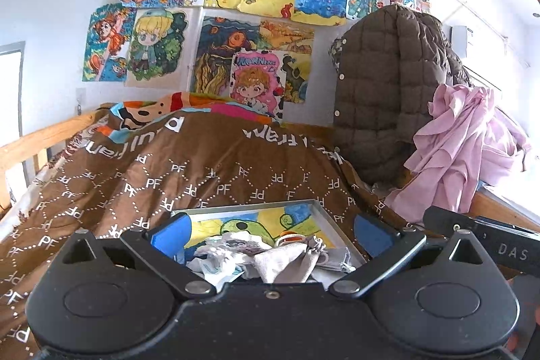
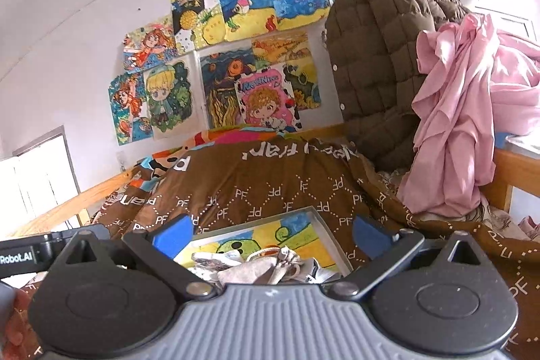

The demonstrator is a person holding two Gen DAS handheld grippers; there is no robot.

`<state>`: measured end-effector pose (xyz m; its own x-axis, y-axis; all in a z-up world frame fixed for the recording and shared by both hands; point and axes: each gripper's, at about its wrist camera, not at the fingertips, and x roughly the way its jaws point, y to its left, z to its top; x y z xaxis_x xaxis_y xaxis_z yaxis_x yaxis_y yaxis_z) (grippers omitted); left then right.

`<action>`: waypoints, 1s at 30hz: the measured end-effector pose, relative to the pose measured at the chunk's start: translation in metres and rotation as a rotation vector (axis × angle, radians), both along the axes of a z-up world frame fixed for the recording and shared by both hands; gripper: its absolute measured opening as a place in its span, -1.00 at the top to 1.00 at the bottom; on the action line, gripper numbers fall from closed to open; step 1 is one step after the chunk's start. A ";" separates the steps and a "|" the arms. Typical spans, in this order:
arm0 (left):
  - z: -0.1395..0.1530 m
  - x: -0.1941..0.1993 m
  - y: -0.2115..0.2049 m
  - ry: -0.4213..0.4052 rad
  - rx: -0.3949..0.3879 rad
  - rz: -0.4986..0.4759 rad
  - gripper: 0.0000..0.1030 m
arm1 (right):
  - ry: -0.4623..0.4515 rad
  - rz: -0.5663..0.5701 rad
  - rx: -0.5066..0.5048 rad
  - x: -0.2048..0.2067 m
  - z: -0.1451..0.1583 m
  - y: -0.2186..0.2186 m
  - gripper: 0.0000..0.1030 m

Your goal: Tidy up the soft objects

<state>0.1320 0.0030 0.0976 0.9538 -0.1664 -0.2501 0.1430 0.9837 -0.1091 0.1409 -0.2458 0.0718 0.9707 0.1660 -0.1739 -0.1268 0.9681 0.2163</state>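
Hovering side by side over bed: left gripper point(image 1: 270, 233) and right gripper point(image 2: 270, 233), fingers spread, grasping nothing. Crumpled cloth pouches point(image 1: 270, 258) corralled in painted tray point(image 1: 332, 237) on brown quilt point(image 1: 202, 177), likely for sorting.

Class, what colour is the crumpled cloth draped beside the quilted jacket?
Pink cloth, clearest in the right wrist view.

Clear passage: the open brown quilt point(image 1: 209, 171) between the framed picture point(image 1: 314, 211) and the wall. Obstructions: small cloth items point(image 1: 270, 255) heaped on the picture; quilted jacket point(image 1: 381, 90) and pink cloth point(image 1: 462, 140) standing along the right; wooden bed rail point(image 1: 30, 144) along the left.
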 end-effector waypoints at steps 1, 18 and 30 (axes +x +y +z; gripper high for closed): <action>0.000 -0.003 0.000 -0.006 -0.001 0.005 -0.98 | -0.005 -0.002 -0.004 -0.003 0.000 0.001 -0.99; -0.040 -0.055 0.011 0.014 0.021 0.079 -0.98 | -0.004 -0.026 -0.087 -0.059 -0.022 0.015 -0.99; -0.059 -0.077 0.005 0.031 0.051 0.038 -0.98 | 0.024 -0.107 -0.129 -0.097 -0.040 0.011 -0.99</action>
